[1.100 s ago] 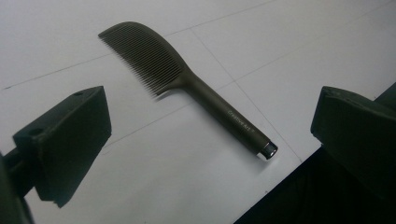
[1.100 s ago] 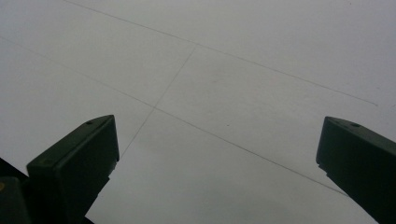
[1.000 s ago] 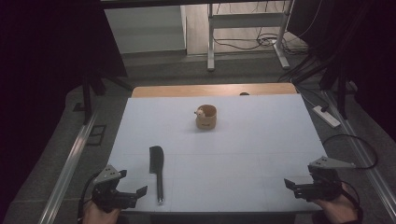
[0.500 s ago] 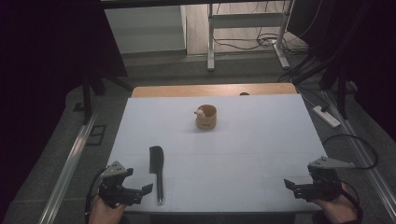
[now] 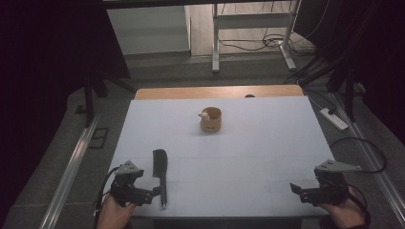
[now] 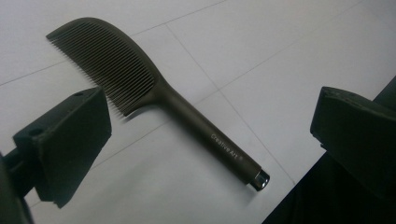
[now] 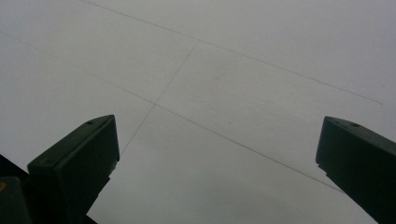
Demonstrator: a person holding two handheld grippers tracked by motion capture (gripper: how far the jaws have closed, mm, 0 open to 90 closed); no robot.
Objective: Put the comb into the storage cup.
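The comb (image 6: 154, 93) lies flat near the table's (image 5: 267, 143) front-left corner, just beside the left gripper (image 5: 152, 193), jaws wide. It looks light, stiff plastic; the round handle seems the best hold. Right gripper (image 5: 297, 190) waits, jaws wide.

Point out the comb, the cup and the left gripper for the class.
comb (image 6: 187, 116), left gripper view, on the handle near the teeth.
cup (image 5: 210, 120), high view, on its side wall.
left gripper (image 5: 155, 192), high view, between its fingertips.
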